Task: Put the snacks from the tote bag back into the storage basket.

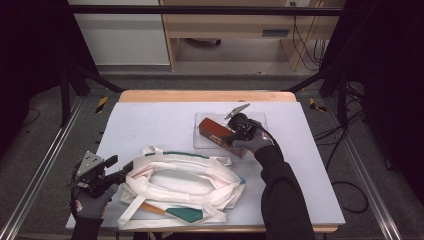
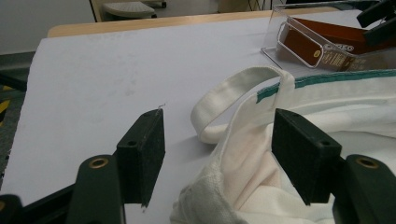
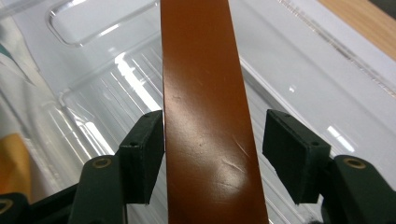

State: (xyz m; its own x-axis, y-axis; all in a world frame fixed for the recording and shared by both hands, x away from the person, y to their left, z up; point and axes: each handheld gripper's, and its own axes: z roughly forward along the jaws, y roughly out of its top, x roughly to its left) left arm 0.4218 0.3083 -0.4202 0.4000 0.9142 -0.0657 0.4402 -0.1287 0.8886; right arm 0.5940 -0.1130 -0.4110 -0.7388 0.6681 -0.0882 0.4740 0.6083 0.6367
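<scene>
From the high view, the left gripper (image 1: 112,170) sits at the near left of the surface (image 1: 150,125), at the edge of a white tote bag (image 1: 185,182). The right gripper (image 1: 239,131) is over a brown box (image 1: 215,129) lying in a clear tray (image 1: 207,142) beyond the bag.

In the left gripper view, the jaws stand spread, with the bag's rim (image 2: 243,154) between them but not pinched.

In the right gripper view, the jaws straddle the brown box (image 3: 205,116); one pad lies against its edge, the other stands off with a gap, so nothing is clamped.
</scene>
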